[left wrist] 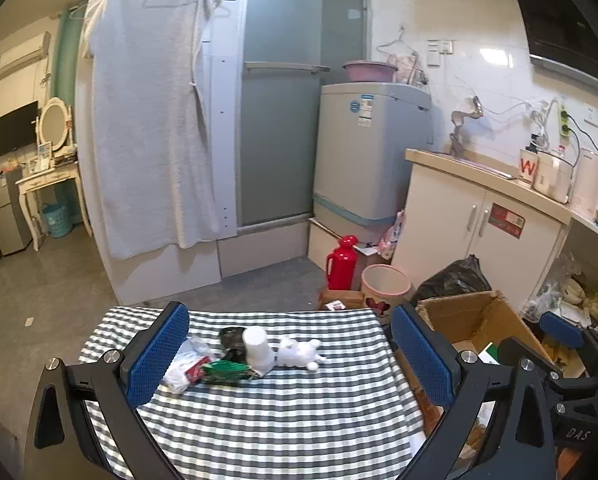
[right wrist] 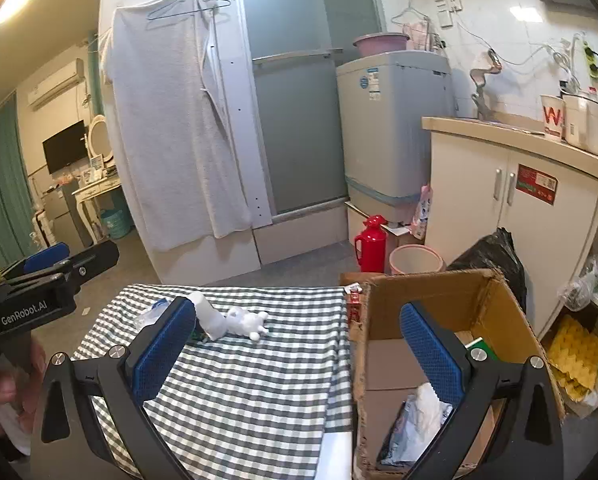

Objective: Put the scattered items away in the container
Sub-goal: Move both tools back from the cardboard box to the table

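Note:
A small heap lies on the checked tablecloth [left wrist: 283, 420]: a white plastic bag [left wrist: 179, 370], a green packet [left wrist: 227, 372], a black item [left wrist: 231, 340], a white cup [left wrist: 257, 348] and a white plush toy [left wrist: 299, 354]. My left gripper [left wrist: 289, 320] is open, nothing between its fingers, pulled back from the heap. Right of the table sits the open cardboard box [right wrist: 439, 292], with a pale crumpled bag [right wrist: 415, 420] and a green item [right wrist: 481, 346] inside. My right gripper [right wrist: 297, 310] is open and empty, one finger over the cloth, the other over the box.
On the floor behind the table stand a red thermos [right wrist: 371, 246] and a pink bin [right wrist: 415, 260]. A black rubbish bag [right wrist: 495, 256] leans against the white cabinet [right wrist: 539, 216]. A washing machine [right wrist: 391, 128] is behind. A person's hand [right wrist: 3, 384] holds the left gripper's handle.

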Available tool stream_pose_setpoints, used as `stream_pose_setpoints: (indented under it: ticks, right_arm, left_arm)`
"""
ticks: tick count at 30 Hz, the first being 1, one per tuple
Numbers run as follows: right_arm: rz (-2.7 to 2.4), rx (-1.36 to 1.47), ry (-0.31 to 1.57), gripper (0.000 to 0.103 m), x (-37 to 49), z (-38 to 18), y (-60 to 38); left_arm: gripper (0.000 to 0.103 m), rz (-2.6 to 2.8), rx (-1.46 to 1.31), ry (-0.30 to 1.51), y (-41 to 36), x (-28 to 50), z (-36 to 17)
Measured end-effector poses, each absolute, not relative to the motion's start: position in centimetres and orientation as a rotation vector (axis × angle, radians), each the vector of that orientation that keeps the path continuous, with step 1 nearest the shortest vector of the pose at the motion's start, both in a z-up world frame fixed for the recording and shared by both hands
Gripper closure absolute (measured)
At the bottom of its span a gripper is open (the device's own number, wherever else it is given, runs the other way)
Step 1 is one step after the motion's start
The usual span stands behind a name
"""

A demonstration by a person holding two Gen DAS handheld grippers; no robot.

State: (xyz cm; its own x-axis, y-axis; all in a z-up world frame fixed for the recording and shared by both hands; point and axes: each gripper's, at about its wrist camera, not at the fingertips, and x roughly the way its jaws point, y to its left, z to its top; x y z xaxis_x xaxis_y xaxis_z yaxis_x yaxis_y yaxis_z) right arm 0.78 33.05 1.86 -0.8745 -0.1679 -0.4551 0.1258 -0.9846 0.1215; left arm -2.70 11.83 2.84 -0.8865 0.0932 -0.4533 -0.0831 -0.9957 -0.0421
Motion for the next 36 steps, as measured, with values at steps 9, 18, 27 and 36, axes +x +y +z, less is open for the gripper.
stream_pose_setpoints:
  ticks: [9,18,27,36]
  right_arm:
    - [-2.856,0.701,-0.089,0.0,-0.1,2.2,29.7]
    - [-2.857,0.703,-0.07,0.0,-0.9,1.6,26.4]
    - [-2.833,0.734,-0.062,0.0,-2.5,0.5,23.5]
    - [-2.811,0.787,-0.018,0.0,-4.7,-1.1,21.5]
  left_arm:
    - [0.0,3.036,-0.727,-0.072,8.4,-1.9,2.7]
    - [0.0,3.078,-0.785,-0.082,4.4,-2.4,1.9]
    - [0.0,3.099,-0.836,-0.105,0.5,-3.2,0.5]
    - [0.0,3.098,-0.894,-0.076,-1.6,-5.0,-1.4]
